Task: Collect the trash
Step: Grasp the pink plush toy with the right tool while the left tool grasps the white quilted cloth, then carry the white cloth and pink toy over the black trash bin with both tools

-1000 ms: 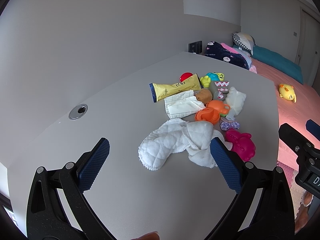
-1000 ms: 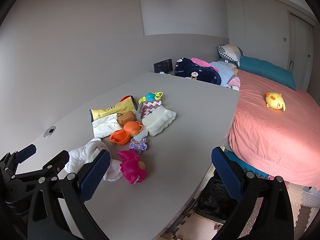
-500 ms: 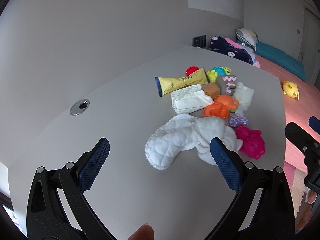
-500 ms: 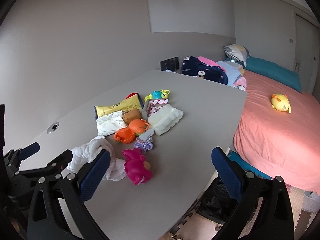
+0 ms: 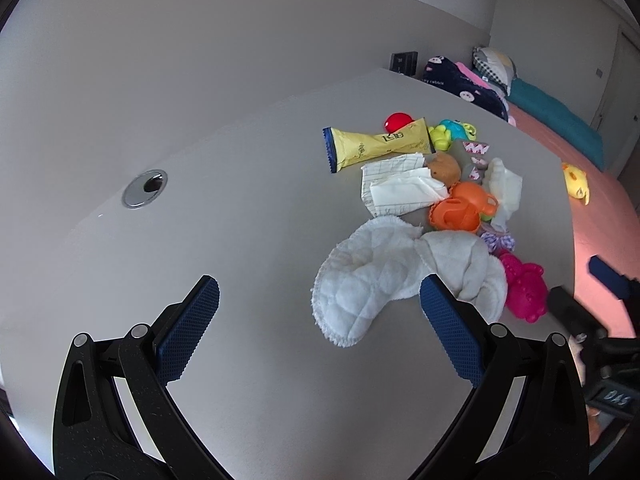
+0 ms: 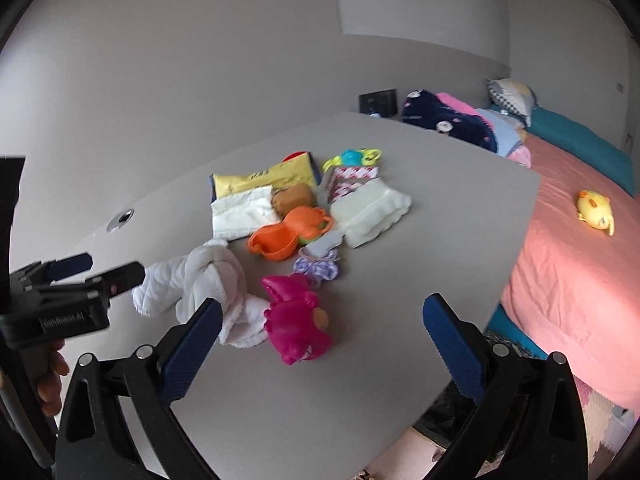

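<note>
A pile of clutter lies on the grey table (image 5: 240, 240). In it are a yellow snack wrapper (image 5: 376, 145) (image 6: 264, 178), a crumpled checked paper napkin (image 5: 396, 190) (image 6: 242, 212), a pink-patterned wrapper (image 6: 352, 178) and a white plastic pack (image 6: 372, 212). A white quilted cloth (image 5: 384, 272) (image 6: 208, 276) sits nearest, just beyond my left gripper (image 5: 318, 312), which is open and empty. My right gripper (image 6: 322, 324) is open too, hovering over a magenta toy (image 6: 296, 320) (image 5: 524, 286). The left gripper's body (image 6: 60, 300) shows at the left of the right wrist view.
Toys mix with the trash: an orange mould (image 5: 460, 208), a brown lump (image 5: 442, 166), a red disc (image 5: 396, 122), a teal-and-yellow toy (image 6: 352, 156), a purple scrunchie (image 6: 316, 268). A cable grommet (image 5: 144, 194) sits left. A pink bed (image 6: 580, 240) with a yellow plush (image 6: 594, 206) lies right.
Both grippers have drifted slightly toward the pile; the objects appear a little larger and shifted in view. Nothing was grasped and both jaws stay open.
</note>
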